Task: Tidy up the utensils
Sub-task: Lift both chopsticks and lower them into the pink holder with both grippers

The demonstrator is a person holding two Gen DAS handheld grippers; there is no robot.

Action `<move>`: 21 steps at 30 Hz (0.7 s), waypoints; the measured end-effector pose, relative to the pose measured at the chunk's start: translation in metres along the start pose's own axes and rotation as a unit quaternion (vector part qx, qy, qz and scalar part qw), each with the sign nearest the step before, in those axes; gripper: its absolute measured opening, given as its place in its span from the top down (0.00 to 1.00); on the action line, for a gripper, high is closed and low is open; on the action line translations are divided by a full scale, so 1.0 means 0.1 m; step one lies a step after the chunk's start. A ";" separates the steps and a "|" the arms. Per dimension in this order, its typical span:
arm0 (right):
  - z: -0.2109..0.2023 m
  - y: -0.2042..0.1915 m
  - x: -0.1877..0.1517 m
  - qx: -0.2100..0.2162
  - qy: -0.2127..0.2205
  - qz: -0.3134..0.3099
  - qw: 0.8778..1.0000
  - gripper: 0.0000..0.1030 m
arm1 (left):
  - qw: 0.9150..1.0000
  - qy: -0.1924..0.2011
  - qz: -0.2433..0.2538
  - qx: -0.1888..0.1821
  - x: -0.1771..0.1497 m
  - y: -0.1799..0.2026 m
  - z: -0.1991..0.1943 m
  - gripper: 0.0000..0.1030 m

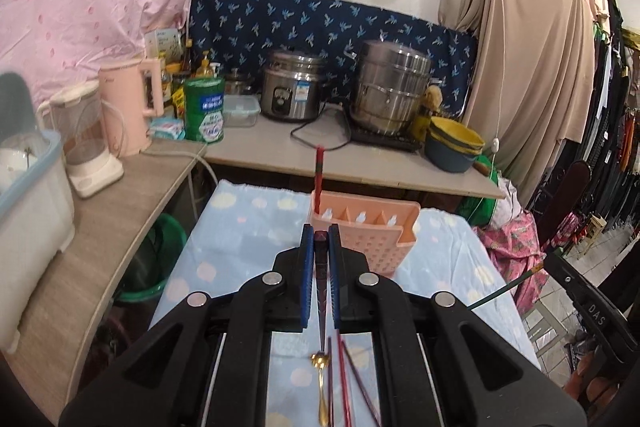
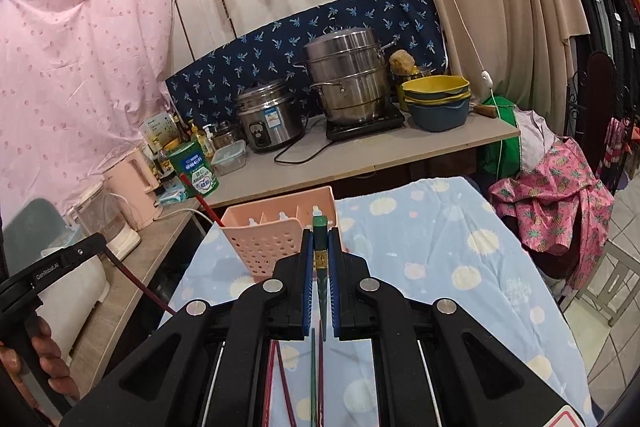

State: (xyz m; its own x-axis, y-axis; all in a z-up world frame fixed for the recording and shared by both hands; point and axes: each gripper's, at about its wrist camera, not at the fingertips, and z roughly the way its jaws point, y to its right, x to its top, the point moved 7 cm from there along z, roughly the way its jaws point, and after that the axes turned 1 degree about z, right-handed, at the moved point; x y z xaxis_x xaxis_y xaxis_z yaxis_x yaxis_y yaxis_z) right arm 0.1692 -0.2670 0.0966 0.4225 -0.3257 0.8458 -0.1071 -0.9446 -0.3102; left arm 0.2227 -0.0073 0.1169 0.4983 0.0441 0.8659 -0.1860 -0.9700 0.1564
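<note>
While each tool (image 1: 321, 245) (image 2: 320, 247) grips a chopstick (image 1: 321, 267) (image 2: 320, 251) (upright), the caddy (image 1: 372, 231) stands just ahead.

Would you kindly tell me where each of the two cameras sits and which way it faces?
Left wrist view: sits behind the left tongs, looking along them over the blue dotted tablecloth at the pink perforated plastic utensil basket; they are shut on a dark red chopstick.
Right wrist view: sits behind the right tongs, shut on a green chopstick, facing the same basket; the person's left hand shows at lower left.
Shared: basket, tablecloth, steel stacked steamer pot.
</note>
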 end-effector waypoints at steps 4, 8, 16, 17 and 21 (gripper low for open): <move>0.12 -0.04 0.26 0.016 0.019 0.015 1.000 0.94 | 1.000 0.027 0.008 -0.004 0.32 0.14 0.05 0.93; 0.22 -0.13 0.59 0.024 0.050 0.018 0.998 0.94 | 0.998 0.054 0.013 -0.010 0.64 0.25 0.09 0.93; 0.50 -0.32 1.10 0.036 0.090 0.016 0.995 0.94 | 0.996 0.092 0.020 -0.007 1.13 0.36 0.32 0.93; 0.57 -0.33 1.11 0.036 0.088 0.016 0.995 0.94 | 0.995 0.094 0.022 -0.003 1.16 0.37 0.37 0.93; 0.84 -0.37 1.05 0.036 0.071 0.014 0.997 0.93 | 0.995 0.096 0.035 0.017 1.20 0.37 0.58 0.93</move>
State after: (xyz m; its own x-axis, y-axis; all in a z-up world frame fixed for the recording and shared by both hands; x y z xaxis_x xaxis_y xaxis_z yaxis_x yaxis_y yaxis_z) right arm 0.2927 -0.2624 0.1607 0.2885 -0.3589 0.8877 -0.0507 -0.9315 -0.3601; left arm 0.3245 -0.0512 0.1990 0.3144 0.0175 0.9491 -0.1842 -0.9797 0.0791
